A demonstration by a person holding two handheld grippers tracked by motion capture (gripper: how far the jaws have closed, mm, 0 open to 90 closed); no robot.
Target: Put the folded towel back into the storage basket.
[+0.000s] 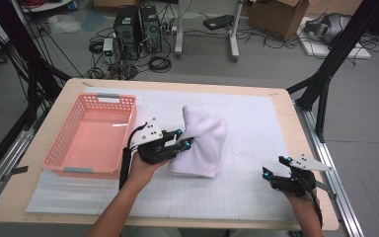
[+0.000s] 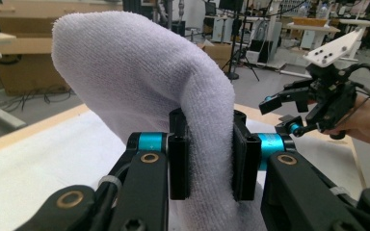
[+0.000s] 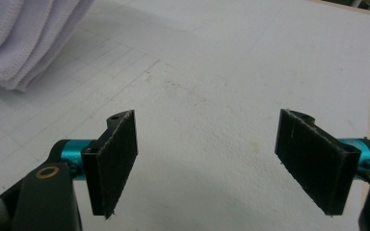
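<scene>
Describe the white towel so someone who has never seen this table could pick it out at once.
Start at the wooden table covered by a white gridded mat. Just right of the pink plastic basket, near the mat's middle, lies the folded white towel. It is the one soft, fluffy thing there, pinched on its near edge by the left gripper, with part of it raised off the mat.
</scene>
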